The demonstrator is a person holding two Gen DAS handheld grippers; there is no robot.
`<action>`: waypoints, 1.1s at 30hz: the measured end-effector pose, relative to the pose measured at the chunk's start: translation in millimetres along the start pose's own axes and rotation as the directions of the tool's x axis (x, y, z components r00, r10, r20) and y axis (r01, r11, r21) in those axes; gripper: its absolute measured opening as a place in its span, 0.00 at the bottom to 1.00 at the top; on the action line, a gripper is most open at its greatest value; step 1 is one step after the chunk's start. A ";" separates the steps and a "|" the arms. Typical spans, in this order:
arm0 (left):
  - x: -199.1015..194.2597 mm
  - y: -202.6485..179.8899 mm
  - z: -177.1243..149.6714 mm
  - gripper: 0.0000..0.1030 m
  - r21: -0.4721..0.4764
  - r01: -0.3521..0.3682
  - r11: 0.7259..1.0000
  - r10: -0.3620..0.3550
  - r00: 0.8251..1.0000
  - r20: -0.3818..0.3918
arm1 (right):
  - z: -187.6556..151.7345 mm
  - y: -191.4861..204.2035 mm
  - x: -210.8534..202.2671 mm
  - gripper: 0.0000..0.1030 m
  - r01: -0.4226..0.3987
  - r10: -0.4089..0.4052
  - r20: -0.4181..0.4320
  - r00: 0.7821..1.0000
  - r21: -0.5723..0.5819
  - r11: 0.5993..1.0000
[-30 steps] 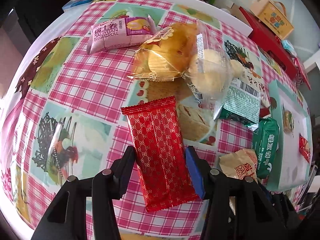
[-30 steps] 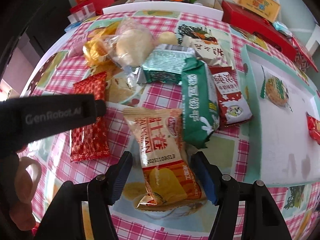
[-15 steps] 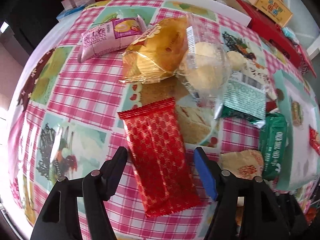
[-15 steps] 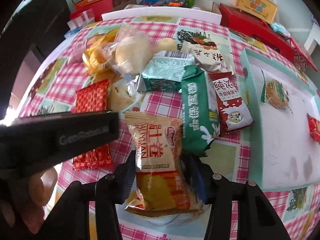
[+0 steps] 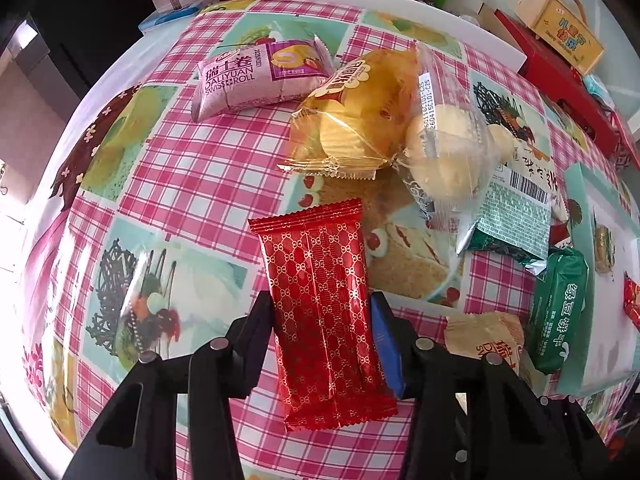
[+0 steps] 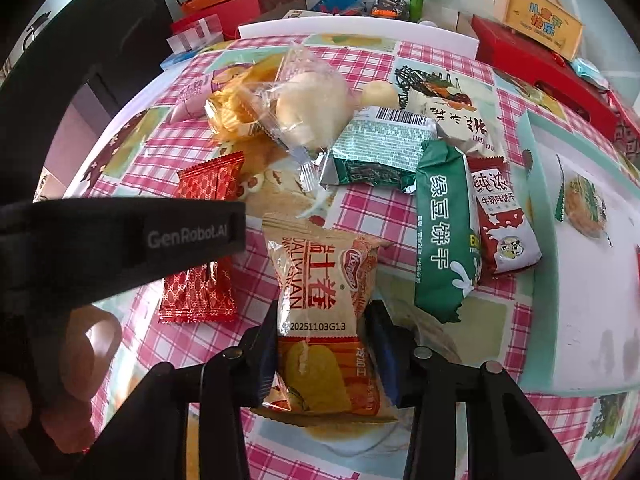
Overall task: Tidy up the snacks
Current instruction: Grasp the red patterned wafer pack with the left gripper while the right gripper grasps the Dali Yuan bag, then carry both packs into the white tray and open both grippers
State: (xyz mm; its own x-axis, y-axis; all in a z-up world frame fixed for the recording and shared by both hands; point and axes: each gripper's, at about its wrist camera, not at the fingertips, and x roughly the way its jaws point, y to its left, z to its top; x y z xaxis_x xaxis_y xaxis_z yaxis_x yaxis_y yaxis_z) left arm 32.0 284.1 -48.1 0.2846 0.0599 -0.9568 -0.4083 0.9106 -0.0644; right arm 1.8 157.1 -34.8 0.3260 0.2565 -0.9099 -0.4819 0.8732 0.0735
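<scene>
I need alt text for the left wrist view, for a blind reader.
The left tool is closed on a red packet over a pink checked tablecloth. Behind it lie a pink Swiss roll pack and a yellow bag.

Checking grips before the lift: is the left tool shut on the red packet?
Shut: both fingers of the left tool press the red packet's sides.

Both tools clamped tight
</scene>
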 end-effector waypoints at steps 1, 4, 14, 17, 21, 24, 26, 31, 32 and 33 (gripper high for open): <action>0.0 -0.2 1.0 0.48 0.001 -0.002 1.000 0.002 1.000 0.000 | 0.4 0.3 0.3 0.44 -0.001 0.001 0.001 1.000 0.003 1.000; 0.2 1.7 0.1 0.48 0.002 -0.003 1.000 0.003 1.000 0.000 | -1.8 -0.7 -0.3 0.44 0.003 -0.003 0.003 1.000 -0.001 1.000; -3.0 -2.6 -2.0 0.45 -0.028 0.013 1.000 -0.013 1.000 0.010 | 1.1 -2.8 -5.9 0.38 -0.048 0.047 0.022 0.999 0.024 0.999; -4.1 -0.1 -1.1 0.45 -0.041 0.023 0.999 -0.022 1.000 0.015 | 1.9 -3.7 -9.8 0.38 -0.046 0.045 0.033 0.998 0.029 0.999; -12.3 6.7 -1.0 0.44 -0.056 0.041 0.998 -0.040 0.999 0.032 | 2.8 -4.9 -18.6 0.38 -0.057 0.055 0.056 0.997 0.033 0.998; -22.8 12.4 -0.9 0.44 -0.064 0.048 0.997 -0.044 0.998 0.055 | 4.2 -4.0 -28.5 0.38 -0.058 0.055 0.085 0.995 0.026 0.998; -29.1 15.9 -0.8 0.44 -0.072 0.054 0.996 -0.049 0.996 0.069 | 5.2 -4.3 -35.8 0.38 -0.058 0.055 0.107 0.993 0.023 0.998; -50.3 24.4 -1.1 0.44 -0.084 0.060 0.995 -0.050 0.992 0.120 | 7.4 -5.9 -54.7 0.38 -0.064 0.059 0.163 0.985 0.026 0.998; -55.4 25.6 -1.6 0.44 -0.085 0.062 0.994 -0.051 0.990 0.132 | 7.3 -6.4 -56.6 0.38 -0.064 0.059 0.169 0.984 0.026 0.998; -58.9 23.1 -2.1 0.44 -0.084 0.063 0.994 -0.051 0.989 0.141 | 7.4 -6.8 -59.1 0.38 -0.064 0.058 0.176 0.983 0.028 0.998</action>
State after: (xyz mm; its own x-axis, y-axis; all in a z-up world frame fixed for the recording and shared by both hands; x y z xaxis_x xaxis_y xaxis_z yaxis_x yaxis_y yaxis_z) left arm 4.0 300.7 6.2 0.4244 0.0706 -0.9027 -0.4611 0.8748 -0.1483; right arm -8.2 139.0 21.5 0.4359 0.3756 -0.8179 -0.4787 0.8663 0.1426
